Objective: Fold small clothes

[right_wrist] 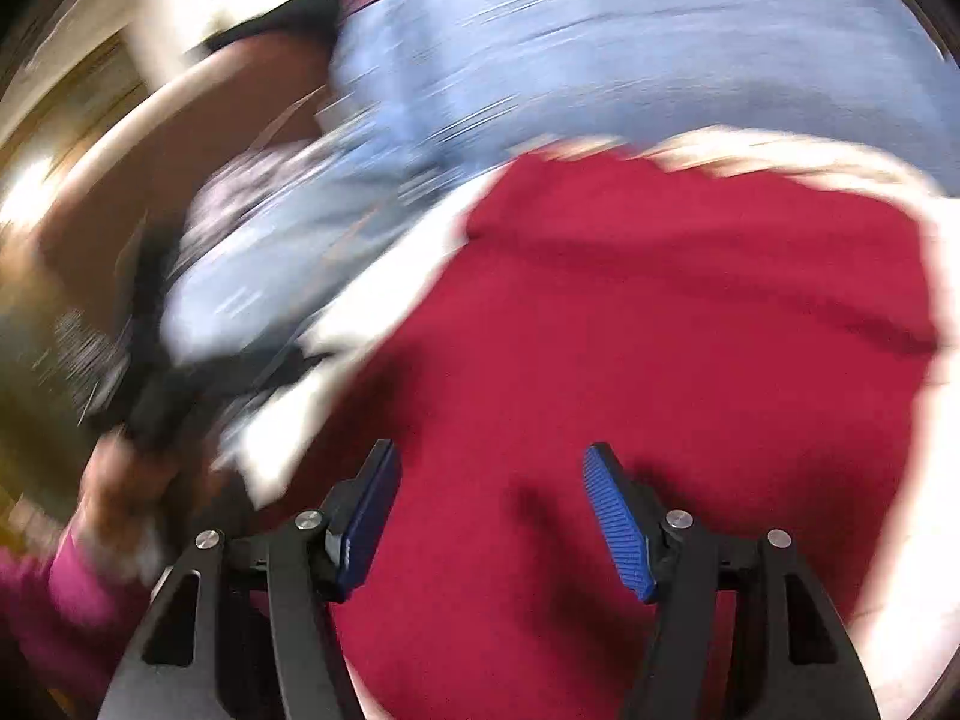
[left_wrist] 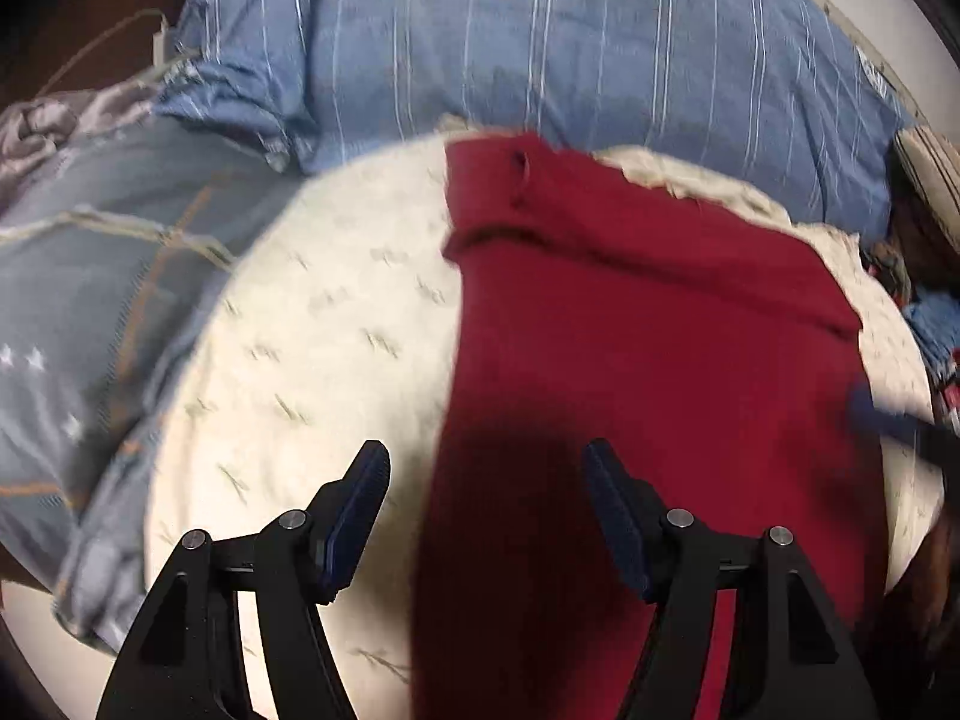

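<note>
Red garment (left_wrist: 648, 372) lies flat on a cream patterned cloth (left_wrist: 312, 336), spread lengthwise away from the camera. Far end has a folded-over band with a small slit or hole near its left corner. Left edge of the garment runs roughly straight down the middle of the left wrist view; cream cloth is bare to the left of it and shows as a thin margin along the right edge.

Left gripper (left_wrist: 486, 456): jaws apart, nothing between them, nothing held. It hangs above the near part of the garment, left finger over cream cloth, right finger over red fabric. Dark shadow on the fabric between the fingers. Cannot tell if the tips touch the cloth.

Right gripper (right_wrist: 489, 459): jaws apart about the same amount, empty. Both fingers over the red garment (right_wrist: 690, 324). This view is heavily blurred, so detail is poor.

Around it: blue striped bedding (left_wrist: 540, 60) with a round printed badge lies beyond the far end of the garment. Grey-blue patterned bedding (left_wrist: 90, 300) sits crumpled to the left of the cream cloth. A dark blurred object enters at the right edge of the left wrist view, not identifiable. In the right wrist view, a magenta sleeve (right_wrist: 54, 594) shows at lower left next to a blurred dark shape.
</note>
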`<control>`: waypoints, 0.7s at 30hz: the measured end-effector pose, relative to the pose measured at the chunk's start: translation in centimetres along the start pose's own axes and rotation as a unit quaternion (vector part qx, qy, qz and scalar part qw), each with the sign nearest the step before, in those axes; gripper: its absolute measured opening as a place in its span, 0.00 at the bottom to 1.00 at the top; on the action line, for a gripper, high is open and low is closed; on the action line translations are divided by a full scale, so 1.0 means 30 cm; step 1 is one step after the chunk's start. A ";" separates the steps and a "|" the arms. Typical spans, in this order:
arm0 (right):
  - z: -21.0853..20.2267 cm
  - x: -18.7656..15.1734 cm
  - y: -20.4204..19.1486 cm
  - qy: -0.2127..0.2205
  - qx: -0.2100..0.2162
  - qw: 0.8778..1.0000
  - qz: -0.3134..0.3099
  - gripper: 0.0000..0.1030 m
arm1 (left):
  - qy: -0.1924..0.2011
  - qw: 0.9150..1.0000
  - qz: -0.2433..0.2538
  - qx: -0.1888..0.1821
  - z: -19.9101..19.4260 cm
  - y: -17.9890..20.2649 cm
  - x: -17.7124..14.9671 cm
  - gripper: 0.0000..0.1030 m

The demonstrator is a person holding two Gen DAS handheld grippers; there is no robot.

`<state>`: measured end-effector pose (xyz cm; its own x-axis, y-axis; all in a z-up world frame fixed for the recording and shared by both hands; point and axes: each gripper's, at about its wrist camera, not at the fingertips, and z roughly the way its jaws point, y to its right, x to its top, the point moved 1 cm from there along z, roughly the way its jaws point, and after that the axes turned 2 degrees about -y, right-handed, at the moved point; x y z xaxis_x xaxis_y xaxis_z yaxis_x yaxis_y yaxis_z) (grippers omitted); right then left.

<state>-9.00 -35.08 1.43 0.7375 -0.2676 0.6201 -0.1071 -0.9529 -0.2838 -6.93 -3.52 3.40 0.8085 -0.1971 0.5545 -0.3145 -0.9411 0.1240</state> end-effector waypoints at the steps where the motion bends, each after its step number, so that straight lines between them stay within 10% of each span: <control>1: -0.011 0.033 0.074 0.015 -0.038 0.999 0.025 0.64 | -0.009 1.000 -0.001 -0.001 0.019 -0.003 -0.009 0.64; 4: -0.020 0.104 0.274 0.015 -0.119 0.987 0.103 0.64 | -0.028 1.000 -0.005 0.006 0.072 -0.016 -0.018 0.64; 16: -0.062 -0.022 0.315 -0.040 -0.071 0.992 0.100 0.59 | -0.051 0.999 0.010 -0.008 0.081 -0.026 -0.045 0.67; 18: -0.024 -0.054 0.311 -0.064 -0.076 0.991 0.089 0.05 | -0.053 0.998 -0.007 -0.018 0.051 -0.049 -0.062 0.67; 21: -0.051 -0.069 0.327 -0.044 -0.077 0.992 0.088 0.06 | -0.052 0.998 -0.027 -0.020 0.001 -0.087 -0.091 0.67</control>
<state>-12.60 -44.09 -1.52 0.7523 -0.4251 0.5032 -0.3349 -0.9047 -0.2635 -8.30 -0.53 1.54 0.8713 -0.1765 0.4579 -0.2873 -0.9400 0.1843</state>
